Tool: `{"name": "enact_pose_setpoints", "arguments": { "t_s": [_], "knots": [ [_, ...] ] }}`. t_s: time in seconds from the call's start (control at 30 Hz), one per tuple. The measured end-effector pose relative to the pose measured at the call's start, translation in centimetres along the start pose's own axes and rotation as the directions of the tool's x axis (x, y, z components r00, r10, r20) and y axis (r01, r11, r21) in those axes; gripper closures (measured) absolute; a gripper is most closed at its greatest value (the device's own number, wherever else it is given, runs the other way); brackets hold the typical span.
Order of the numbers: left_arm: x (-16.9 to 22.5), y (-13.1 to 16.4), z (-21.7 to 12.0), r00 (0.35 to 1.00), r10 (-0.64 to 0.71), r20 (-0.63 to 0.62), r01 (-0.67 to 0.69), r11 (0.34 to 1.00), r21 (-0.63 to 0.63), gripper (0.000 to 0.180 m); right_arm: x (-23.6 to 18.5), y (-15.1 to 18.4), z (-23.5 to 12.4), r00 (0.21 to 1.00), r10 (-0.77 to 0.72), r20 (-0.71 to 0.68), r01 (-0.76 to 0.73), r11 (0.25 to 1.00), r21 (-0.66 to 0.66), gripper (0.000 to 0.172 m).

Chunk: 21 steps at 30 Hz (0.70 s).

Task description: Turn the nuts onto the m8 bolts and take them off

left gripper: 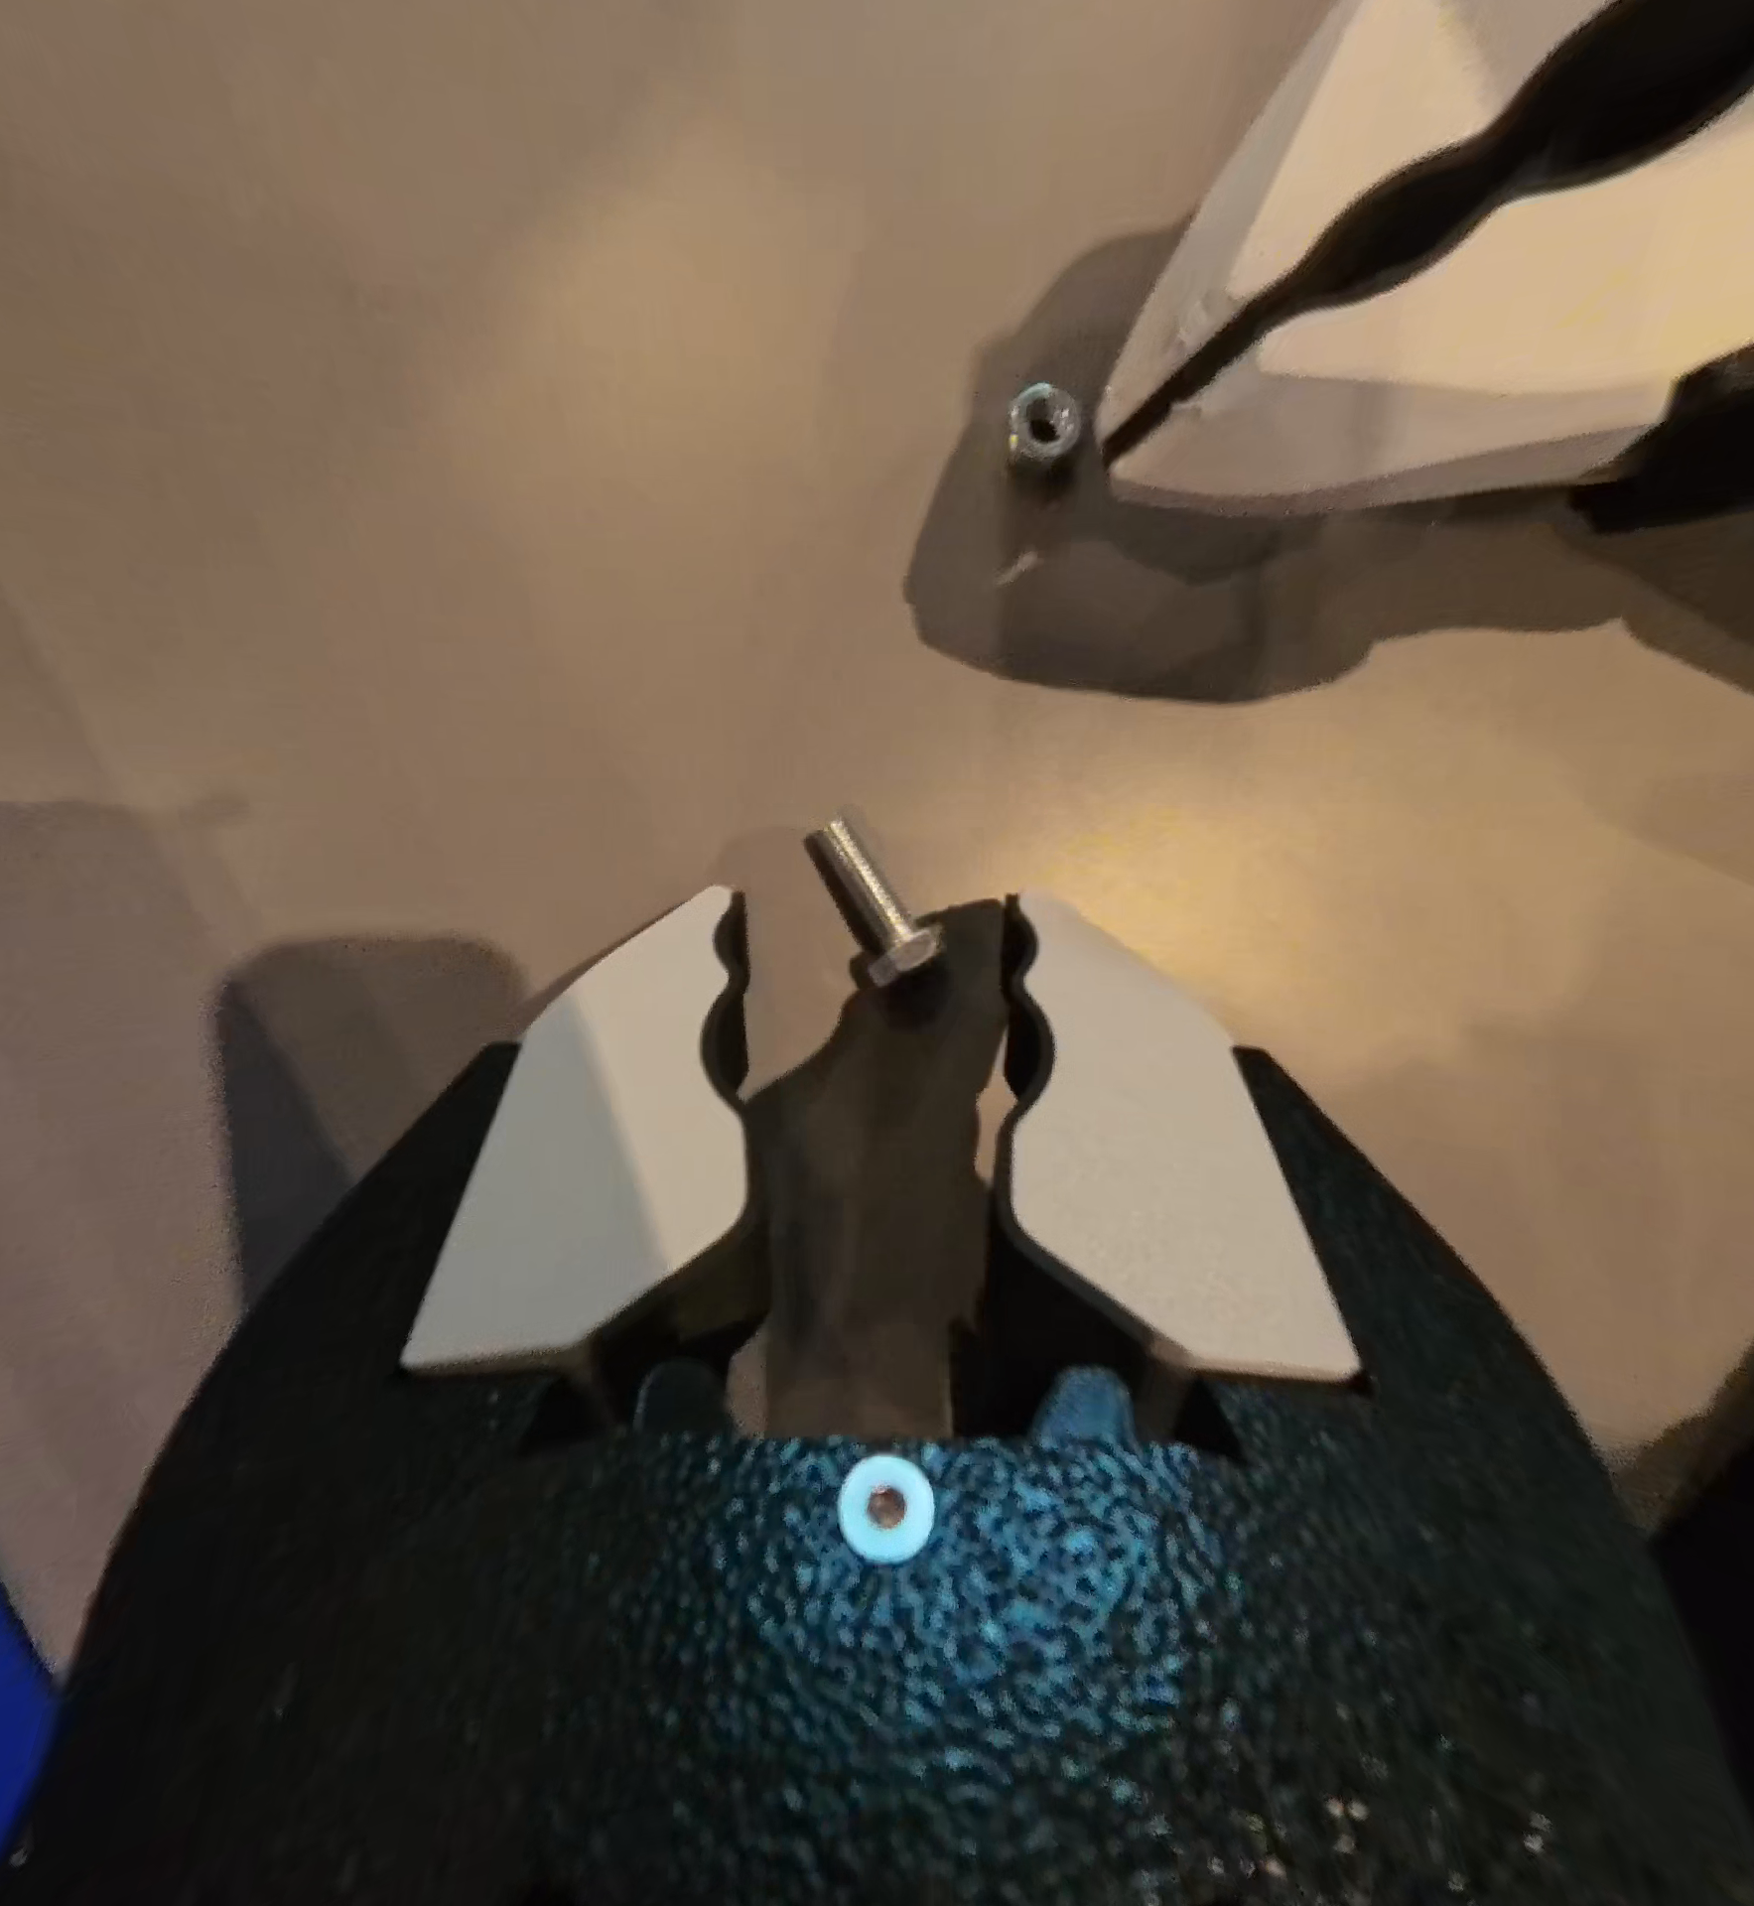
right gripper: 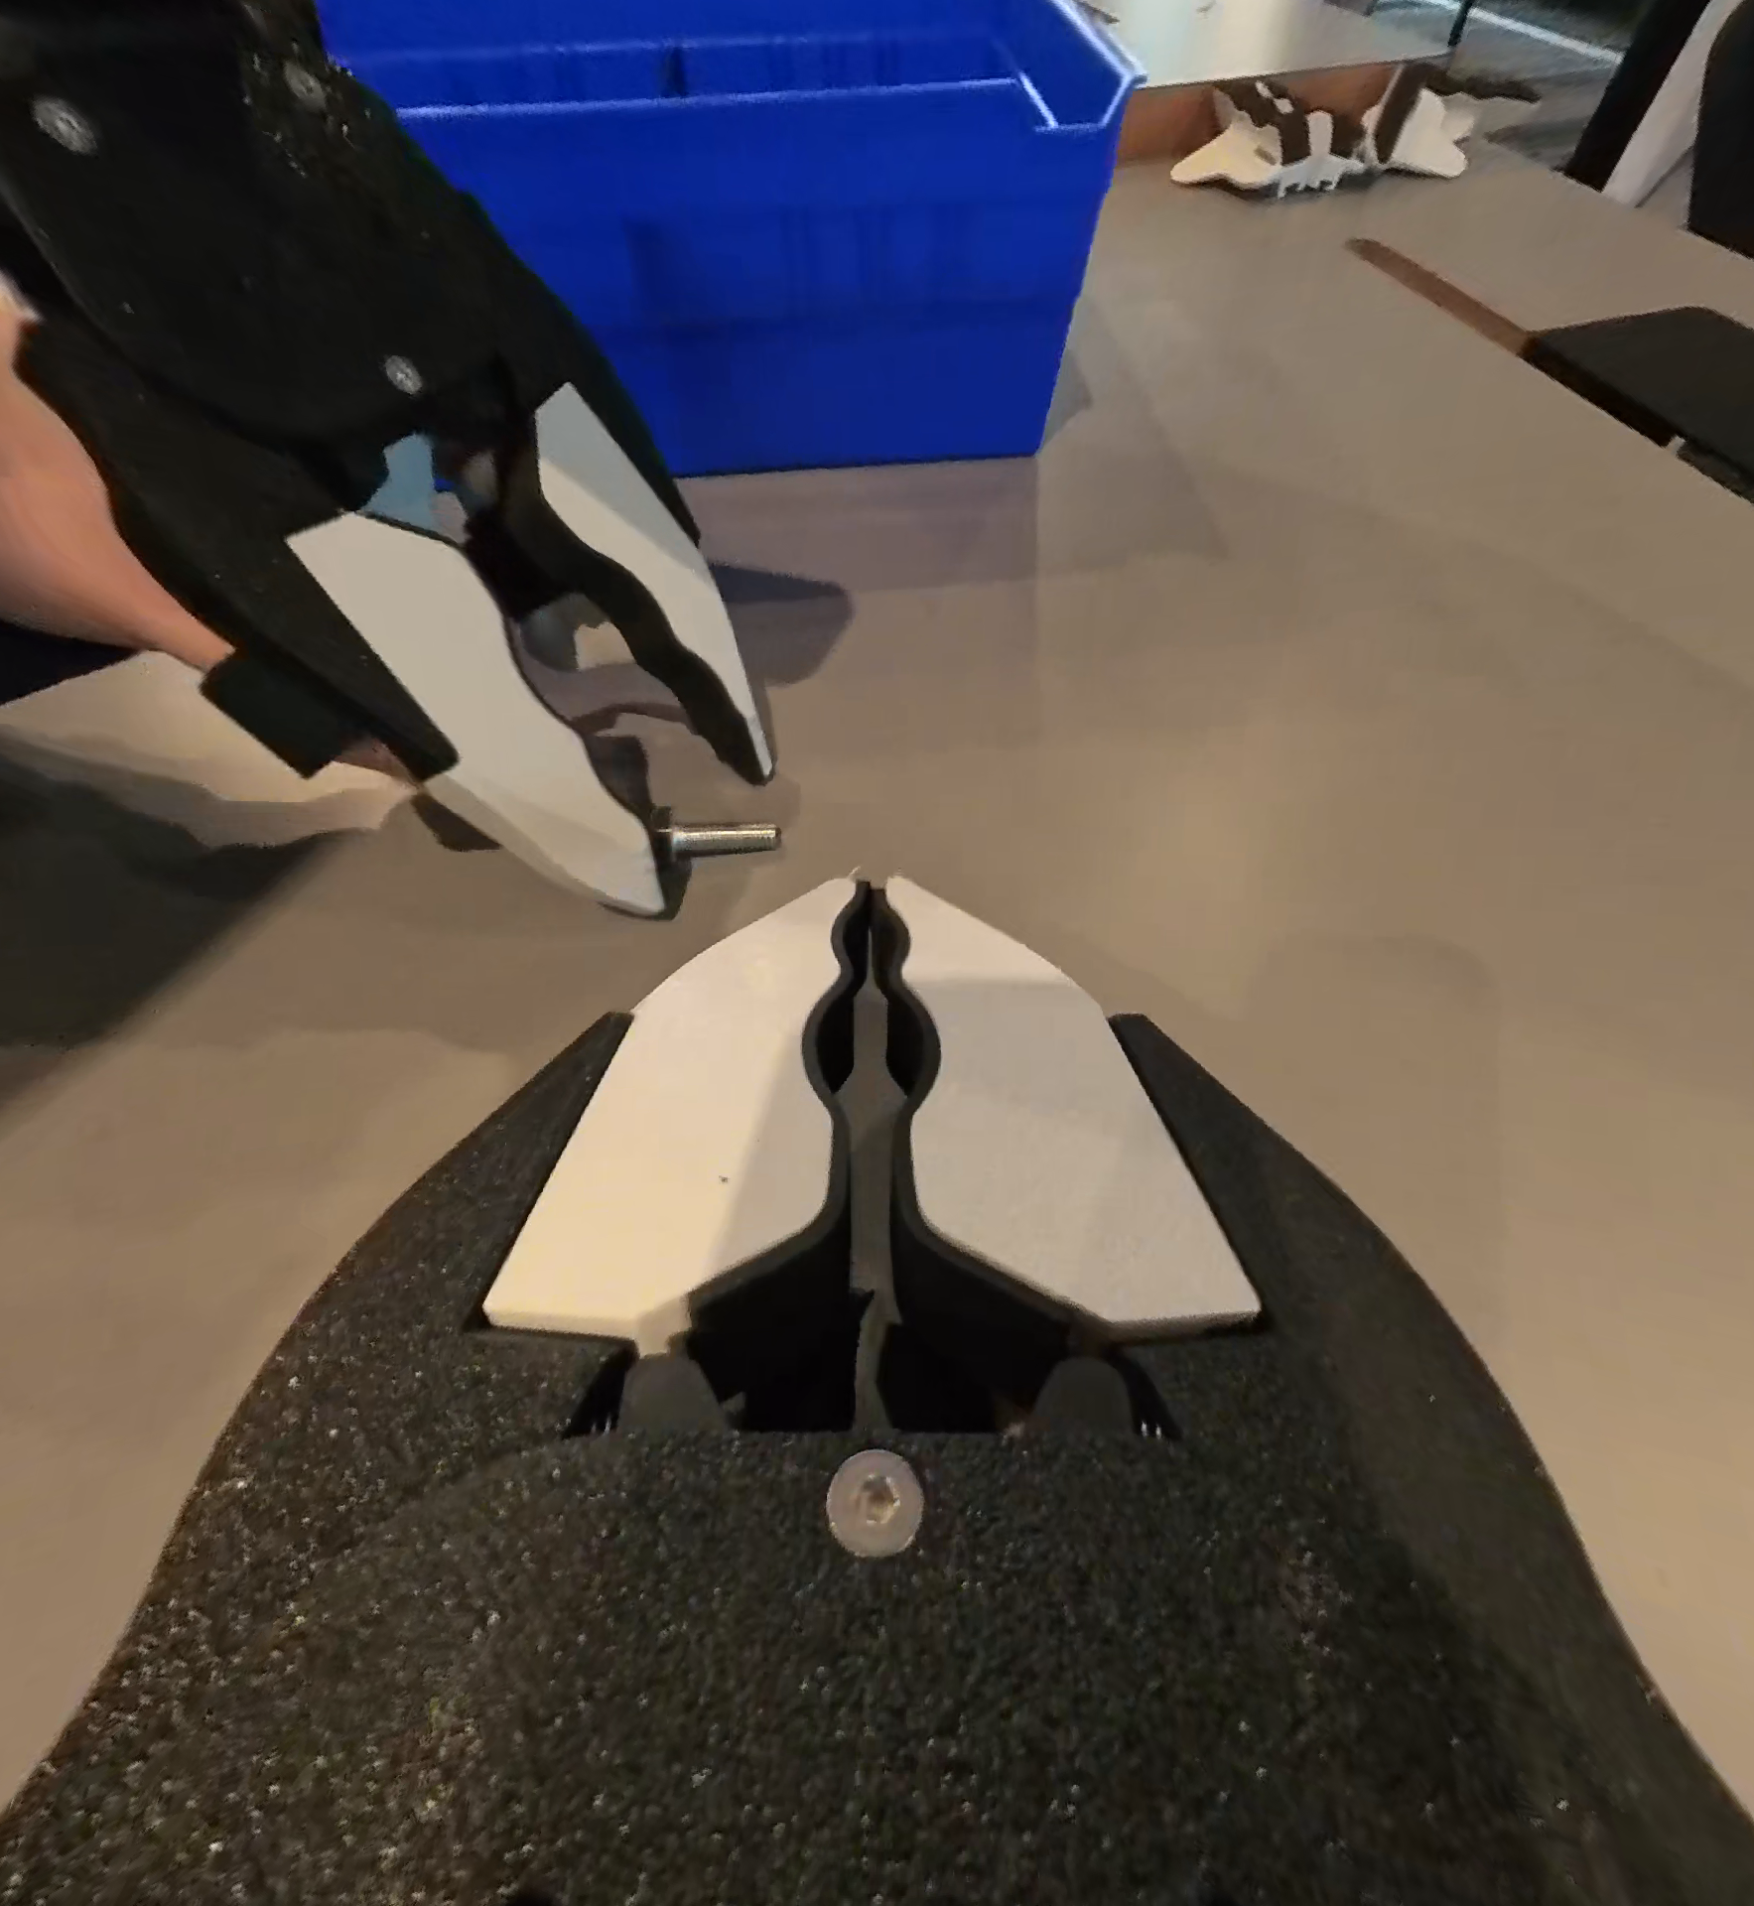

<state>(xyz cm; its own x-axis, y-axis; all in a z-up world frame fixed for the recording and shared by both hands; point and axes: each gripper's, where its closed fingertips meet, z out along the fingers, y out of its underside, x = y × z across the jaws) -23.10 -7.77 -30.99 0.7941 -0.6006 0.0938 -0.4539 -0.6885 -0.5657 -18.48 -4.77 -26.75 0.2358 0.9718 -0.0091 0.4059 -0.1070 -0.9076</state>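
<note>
Small silver bolt (left gripper: 874,912) lying flat on the smooth grey-beige table (left gripper: 439,516), hexagonal head nearest the camera in the left wrist view, shank pointing away and a little to the left. Bright metal, fine thread along the shank, blunt flat end. No nut on it.

Left gripper (left gripper: 874,908) spread wide, white fingers (left gripper: 635,1042) with dark wavy inner pads straddling the bolt. Head of the bolt close to the right-hand finger, clear gap to the left-hand one; not pressed from both sides, so not clamped. From the right wrist view, same bolt (right gripper: 723,835) seen side-on, head tucked against the nearer fingertip of the left gripper (right gripper: 707,825), shank sticking out toward the open table.

Single silver nut (left gripper: 1045,425) flat on the table, well apart from the bolt, round threaded hole facing up, hex sides blurred. Just beside the tip of the right gripper (left gripper: 1110,438), apparently not between its fingers.

Right gripper (right gripper: 867,887) closed, fingertips together with nothing visible between them; nut hidden from its own camera.

Blue plastic bin (right gripper: 800,258) farther back on the table, behind the left gripper. Hand (right gripper: 37,516) of a person holding the left gripper at the left edge.
</note>
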Motion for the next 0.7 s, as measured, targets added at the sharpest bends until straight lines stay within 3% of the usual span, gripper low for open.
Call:
{"name": "enact_pose_setpoints", "arguments": {
  "t_s": [0.1,0.2,0.33,0.43,0.53,0.7],
  "knots": [
    [-0.6,0.2,0.0,0.998,0.033,0.051,-0.031,0.999,-0.030,0.149,-0.5,-0.1,0.2,1.000,-0.020,0.017,0.020,1.000,0.001,0.172],
    [-0.7,0.5,-0.2,0.991,0.120,0.063,-0.115,0.990,-0.080,0.165,-1.2,0.0,0.4,0.997,0.012,0.073,-0.011,1.000,-0.006,0.155],
    [-1.0,0.2,-0.2,0.971,0.217,0.095,-0.210,0.974,-0.083,0.167,-1.8,-0.5,0.3,0.988,0.082,0.132,-0.085,0.996,0.020,0.151],
    [-0.1,-2.4,-1.3,0.938,0.314,0.148,-0.333,0.933,0.134,0.167,-2.1,-1.7,-0.2,0.971,0.143,0.192,-0.163,0.982,0.096,0.151],
    [2.3,-5.2,-3.5,0.912,0.379,0.156,-0.409,0.823,0.394,0.167,-2.7,-3.3,-0.9,0.943,0.176,0.281,-0.233,0.956,0.181,0.152],
    [4.1,-6.3,-5.3,0.835,0.478,0.273,-0.548,0.677,0.491,0.168,-3.0,-4.3,-1.6,0.953,0.121,0.278,-0.195,0.946,0.259,0.156]
  ]
}}
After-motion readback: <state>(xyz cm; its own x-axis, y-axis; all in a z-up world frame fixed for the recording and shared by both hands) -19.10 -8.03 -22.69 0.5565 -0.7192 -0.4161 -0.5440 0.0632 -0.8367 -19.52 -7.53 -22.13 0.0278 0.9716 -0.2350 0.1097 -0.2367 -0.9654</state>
